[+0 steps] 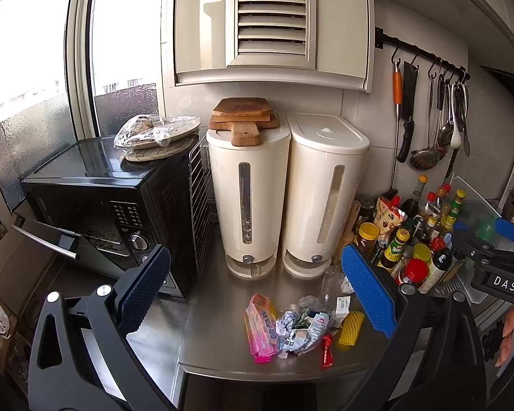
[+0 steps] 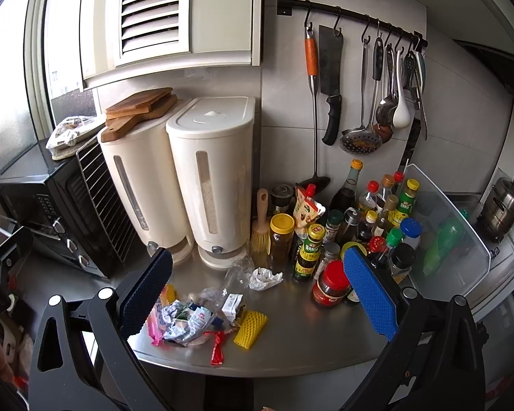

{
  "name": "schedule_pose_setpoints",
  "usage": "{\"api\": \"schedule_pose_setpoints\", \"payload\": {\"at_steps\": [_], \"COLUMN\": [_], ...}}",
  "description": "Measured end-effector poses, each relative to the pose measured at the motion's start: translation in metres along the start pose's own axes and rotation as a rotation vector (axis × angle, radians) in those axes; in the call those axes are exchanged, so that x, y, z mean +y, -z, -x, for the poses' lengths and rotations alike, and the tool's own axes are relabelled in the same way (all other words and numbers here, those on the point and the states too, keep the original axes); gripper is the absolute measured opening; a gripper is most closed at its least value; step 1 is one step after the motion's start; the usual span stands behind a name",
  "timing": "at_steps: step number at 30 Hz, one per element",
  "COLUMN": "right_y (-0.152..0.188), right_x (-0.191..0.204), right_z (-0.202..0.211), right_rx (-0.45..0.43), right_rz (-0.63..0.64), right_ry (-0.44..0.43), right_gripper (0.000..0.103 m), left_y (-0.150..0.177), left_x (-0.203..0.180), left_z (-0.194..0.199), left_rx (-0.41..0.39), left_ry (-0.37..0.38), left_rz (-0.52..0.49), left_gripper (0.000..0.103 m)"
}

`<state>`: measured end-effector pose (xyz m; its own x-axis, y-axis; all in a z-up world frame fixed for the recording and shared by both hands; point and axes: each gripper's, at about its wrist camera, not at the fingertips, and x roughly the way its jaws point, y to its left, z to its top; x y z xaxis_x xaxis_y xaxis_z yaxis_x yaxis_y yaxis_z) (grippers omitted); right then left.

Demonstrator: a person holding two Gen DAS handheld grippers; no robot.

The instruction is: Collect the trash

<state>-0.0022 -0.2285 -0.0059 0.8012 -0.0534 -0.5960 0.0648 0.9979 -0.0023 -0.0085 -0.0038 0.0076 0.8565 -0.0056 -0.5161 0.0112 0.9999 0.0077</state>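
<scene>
Both grippers released, jaws wide, nothing held: left gripper (image 1: 257,294), right gripper (image 2: 258,291). I hover them above the steel counter (image 2: 308,339), presumably sizing up a first pick. Trash heap lies near the front edge: pink wrapper (image 1: 259,330), red wrapper (image 2: 218,347), yellow foam net (image 2: 251,328), crumpled white paper (image 2: 265,278). Bottles (image 2: 370,226) crowd far right. "DAS" reads on the right tool; wrapper print illegible.

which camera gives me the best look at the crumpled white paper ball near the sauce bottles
The right wrist view. There the crumpled white paper ball lies in the open on the steel counter, just left of the sauce bottles, nothing covering it. In the left wrist view that spot sits behind the left gripper's blue finger, so the ball cannot be made out.
</scene>
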Motion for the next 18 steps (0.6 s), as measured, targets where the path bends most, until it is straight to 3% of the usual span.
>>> {"api": "schedule_pose_setpoints", "payload": {"at_steps": [18], "right_y": [0.0008], "right_x": [-0.0032], "right_z": [-0.0028], "right_rx": [-0.004], "right_rz": [-0.006], "right_ry": [0.007], "right_gripper": [0.1], "left_y": [-0.0032], "left_x": [-0.0013], "left_z": [0.0012], "left_rx": [-0.008], "left_ry": [0.004], "left_rz": [0.004], "left_gripper": [0.095]}}
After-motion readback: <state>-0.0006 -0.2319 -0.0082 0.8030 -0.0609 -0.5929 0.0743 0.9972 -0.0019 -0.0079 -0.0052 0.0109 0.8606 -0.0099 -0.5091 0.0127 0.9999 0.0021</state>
